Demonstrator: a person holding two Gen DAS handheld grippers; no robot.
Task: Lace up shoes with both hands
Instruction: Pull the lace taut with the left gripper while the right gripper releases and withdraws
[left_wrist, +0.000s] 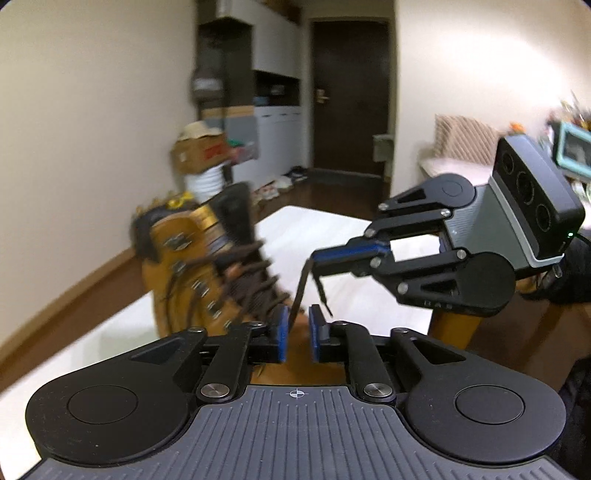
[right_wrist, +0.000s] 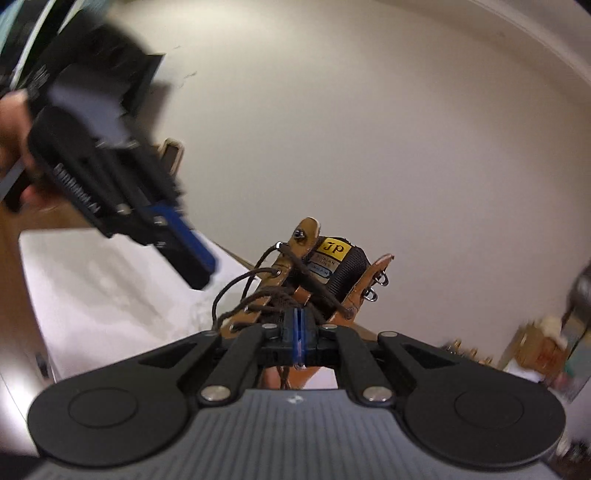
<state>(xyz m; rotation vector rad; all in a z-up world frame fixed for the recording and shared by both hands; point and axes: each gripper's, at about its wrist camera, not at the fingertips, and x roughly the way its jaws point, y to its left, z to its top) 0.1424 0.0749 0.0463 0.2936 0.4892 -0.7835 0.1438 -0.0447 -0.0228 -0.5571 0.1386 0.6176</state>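
Two hand-held grippers work over one tan boot (left_wrist: 192, 266) on a white counter (left_wrist: 332, 236). In the left wrist view the boot stands at centre left, blurred, its brown lace (left_wrist: 299, 295) criss-crossed up the front. Behind it, upper left of centre, we see a cardboard box (left_wrist: 197, 153) and grey cabinets (left_wrist: 277, 122); a dark door (left_wrist: 349, 96) fills the upper middle, and a striped cushion (left_wrist: 463, 138) lies at right.

Our right hand-held gripper (left_wrist: 317, 258) reaches in level from the right of the frame, rolled on its side, jaws closed on the lace, whose loose end hangs below the tips. Our left hand-held gripper (left_wrist: 297, 334) sits at bottom centre with jaws apart; the lace runs between its pads without being pressed.

In the right wrist view the boot's tongue and eyelets rise just beyond the closed blue pads (right_wrist: 298, 332), and the left one (right_wrist: 203, 273) juts in from the upper left, blurred, partly blocking the counter.
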